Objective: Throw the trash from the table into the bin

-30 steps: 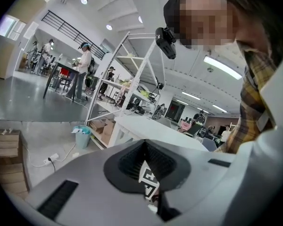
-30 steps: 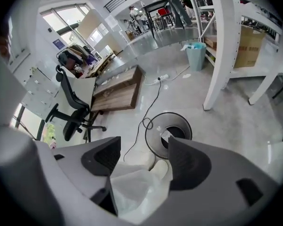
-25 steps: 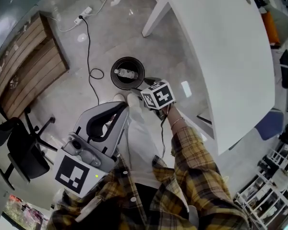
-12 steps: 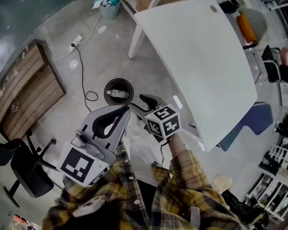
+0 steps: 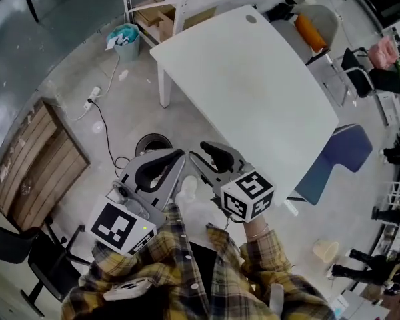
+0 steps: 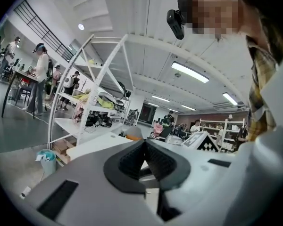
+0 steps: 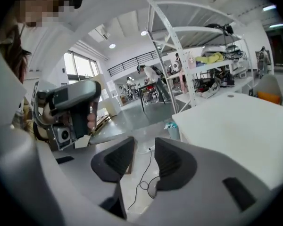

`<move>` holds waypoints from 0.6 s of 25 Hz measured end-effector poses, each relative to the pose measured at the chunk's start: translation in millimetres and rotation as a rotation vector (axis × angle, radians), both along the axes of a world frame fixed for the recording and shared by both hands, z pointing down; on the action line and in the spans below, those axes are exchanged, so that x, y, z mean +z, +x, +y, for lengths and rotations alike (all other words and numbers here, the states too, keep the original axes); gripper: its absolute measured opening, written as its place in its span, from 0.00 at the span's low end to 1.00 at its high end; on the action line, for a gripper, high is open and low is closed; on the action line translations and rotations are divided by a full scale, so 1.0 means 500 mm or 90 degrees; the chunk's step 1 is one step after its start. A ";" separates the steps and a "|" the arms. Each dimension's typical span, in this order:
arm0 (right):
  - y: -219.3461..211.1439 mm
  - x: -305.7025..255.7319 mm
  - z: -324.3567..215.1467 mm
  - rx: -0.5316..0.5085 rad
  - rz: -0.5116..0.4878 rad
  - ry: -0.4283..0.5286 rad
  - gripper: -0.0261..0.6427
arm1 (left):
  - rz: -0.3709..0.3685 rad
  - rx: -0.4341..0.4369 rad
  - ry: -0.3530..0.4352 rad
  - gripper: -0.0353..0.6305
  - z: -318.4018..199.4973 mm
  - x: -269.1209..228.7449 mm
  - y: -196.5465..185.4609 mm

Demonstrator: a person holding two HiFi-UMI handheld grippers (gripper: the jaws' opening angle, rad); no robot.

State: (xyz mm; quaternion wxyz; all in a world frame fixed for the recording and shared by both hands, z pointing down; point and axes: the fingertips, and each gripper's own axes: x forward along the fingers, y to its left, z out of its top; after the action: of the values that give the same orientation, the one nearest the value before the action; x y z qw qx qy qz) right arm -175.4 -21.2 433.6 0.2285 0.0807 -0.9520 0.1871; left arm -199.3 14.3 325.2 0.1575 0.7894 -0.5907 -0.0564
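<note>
The black round bin stands on the grey floor beside the white table, whose top is bare; my left gripper hides part of the bin. My left gripper is raised above the bin, its pads meeting at the tip with nothing between them. Just to its right my right gripper is raised as well. Its jaws are closing, a gap still shows between the pads, and nothing is in it. It looks past the table's edge at the floor.
A small teal bin with paper stands by the shelving at the back. A wooden pallet and a black office chair are on the left, a blue chair on the right. A cable runs across the floor.
Both grippers have risen away from the bin, the right one farther. The head view has lifted from the bin toward the table. The right jaws have narrowed.
</note>
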 end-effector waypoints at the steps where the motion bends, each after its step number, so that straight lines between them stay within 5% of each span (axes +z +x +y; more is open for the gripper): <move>1: 0.021 -0.028 -0.013 0.017 -0.012 0.020 0.23 | -0.003 0.009 0.007 0.06 -0.010 -0.012 0.016; 6: 0.141 -0.153 -0.083 0.106 -0.058 0.124 0.09 | -0.013 0.059 0.036 0.06 -0.068 -0.062 0.110; 15: 0.367 -0.298 -0.176 0.270 -0.117 0.213 0.06 | -0.020 0.177 0.098 0.06 -0.167 -0.136 0.315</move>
State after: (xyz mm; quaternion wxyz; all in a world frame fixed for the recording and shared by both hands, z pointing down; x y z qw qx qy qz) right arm 8.3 -109.1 284.7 0.0802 0.2973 -0.9482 0.0777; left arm -41.9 -69.3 257.3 0.0932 0.8739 -0.4723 -0.0668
